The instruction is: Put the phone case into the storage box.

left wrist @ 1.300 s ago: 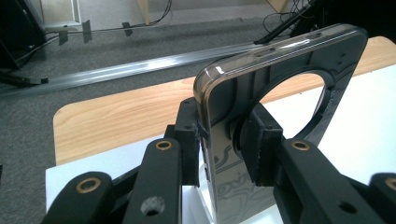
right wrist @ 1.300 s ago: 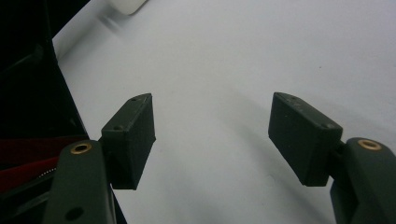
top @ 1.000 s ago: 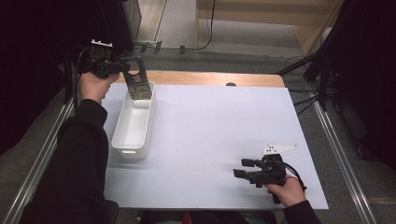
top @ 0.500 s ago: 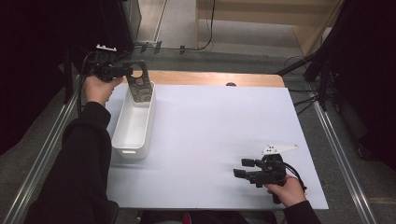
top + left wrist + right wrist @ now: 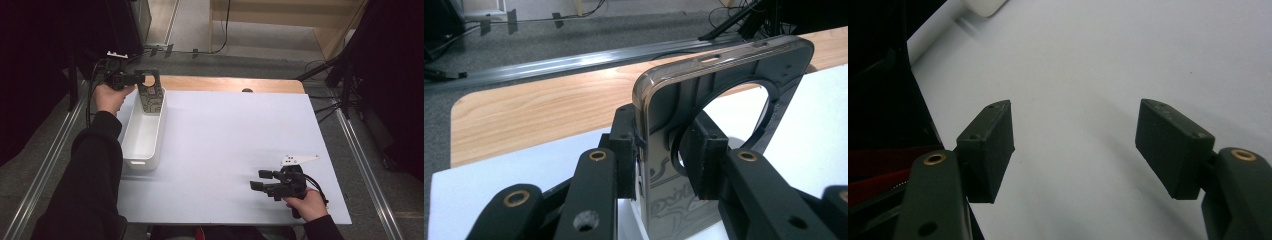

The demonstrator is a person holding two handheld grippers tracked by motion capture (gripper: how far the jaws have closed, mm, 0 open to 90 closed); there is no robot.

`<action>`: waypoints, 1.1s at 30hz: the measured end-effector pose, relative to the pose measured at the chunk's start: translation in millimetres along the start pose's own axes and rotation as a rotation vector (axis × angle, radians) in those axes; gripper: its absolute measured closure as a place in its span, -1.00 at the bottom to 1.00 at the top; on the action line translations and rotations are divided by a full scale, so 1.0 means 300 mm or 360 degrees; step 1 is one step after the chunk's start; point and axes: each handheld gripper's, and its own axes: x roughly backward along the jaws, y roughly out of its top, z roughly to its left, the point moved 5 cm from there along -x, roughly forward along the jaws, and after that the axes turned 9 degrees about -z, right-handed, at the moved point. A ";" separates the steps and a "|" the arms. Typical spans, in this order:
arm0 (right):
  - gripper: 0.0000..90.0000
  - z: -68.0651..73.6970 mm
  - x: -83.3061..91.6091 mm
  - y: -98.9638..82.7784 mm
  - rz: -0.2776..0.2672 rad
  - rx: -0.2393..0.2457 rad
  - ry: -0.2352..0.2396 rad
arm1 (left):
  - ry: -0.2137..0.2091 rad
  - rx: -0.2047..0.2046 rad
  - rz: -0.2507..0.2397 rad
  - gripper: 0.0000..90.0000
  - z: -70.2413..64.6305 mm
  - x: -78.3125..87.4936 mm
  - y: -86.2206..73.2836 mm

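Phone case (image 5: 150, 95), dark with a big round hole near its top, pinched upright in the left gripper (image 5: 136, 79) above the far end of the white bin (image 5: 142, 135), at the table's (image 5: 230, 135) far left corner. Seen close in the left gripper view: case (image 5: 704, 115) standing on edge, both pads (image 5: 624, 150) pressed flat against its two faces, glossy edge turned toward the camera, pale patterning low on its side. Bin lying lengthwise along the left edge of the white tabletop. Right gripper (image 5: 261, 181) low over the near right of the table, well apart from the bin, fingers (image 5: 990, 145) spread with only bare white surface between.
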 end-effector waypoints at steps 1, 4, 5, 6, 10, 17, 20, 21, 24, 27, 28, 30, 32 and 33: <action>-0.32 -0.001 0.000 0.000 0.0002 0.0000 -0.0001 | -0.0003 0.0002 0.0003 0.51 -0.001 -0.003 -0.003; -0.32 -0.001 0.001 0.000 -0.0001 0.0000 0.0001 | -0.0001 0.0000 0.0016 0.51 -0.005 -0.011 -0.010; -0.32 -0.001 0.001 0.001 -0.0002 0.0002 -0.0001 | -0.0001 -0.0004 0.0020 0.51 -0.006 -0.013 -0.012; -0.32 -0.001 0.002 0.001 -0.0002 0.0003 -0.0001 | -0.0002 -0.0003 0.0020 0.51 -0.007 -0.016 -0.014; -0.32 -0.002 0.003 0.001 -0.0007 -0.0002 -0.0004 | -0.0007 -0.0004 0.0020 0.50 -0.008 -0.019 -0.015; -0.32 -0.001 0.002 0.000 -0.0001 0.0000 -0.0002 | -0.0026 0.0023 0.0013 0.49 -0.006 -0.021 -0.017; -0.32 -0.001 0.002 0.000 -0.0002 0.0002 -0.0001 | -0.0052 0.0050 0.0004 0.34 -0.007 -0.024 -0.017; -0.32 -0.001 0.001 0.000 -0.0001 0.0001 0.0001 | -0.0067 0.0061 0.0017 0.23 -0.007 -0.027 -0.018; -0.32 -0.001 0.002 0.000 -0.0001 0.0001 -0.0001 | -0.0066 0.0059 0.0043 -0.03 -0.007 -0.034 -0.023; -0.32 -0.001 0.002 0.000 -0.0003 -0.0003 -0.0002 | -0.0076 0.0076 0.0046 -0.16 -0.004 -0.034 -0.025; -0.32 -0.001 0.002 0.001 -0.0004 -0.0004 -0.0003 | -0.0083 0.0086 0.0046 -0.19 -0.003 -0.032 -0.025; -0.32 -0.001 0.002 0.000 -0.0002 -0.0002 -0.0002 | -0.0097 0.0093 0.0049 -0.20 -0.004 -0.026 -0.022; -0.32 -0.001 0.001 0.000 0.0000 -0.0001 0.0001 | -0.0115 0.0095 0.0042 -0.20 -0.006 -0.017 -0.018; -0.32 -0.001 0.001 0.000 0.0001 -0.0003 0.0000 | -0.0126 0.0111 0.0046 -0.20 -0.007 -0.013 -0.015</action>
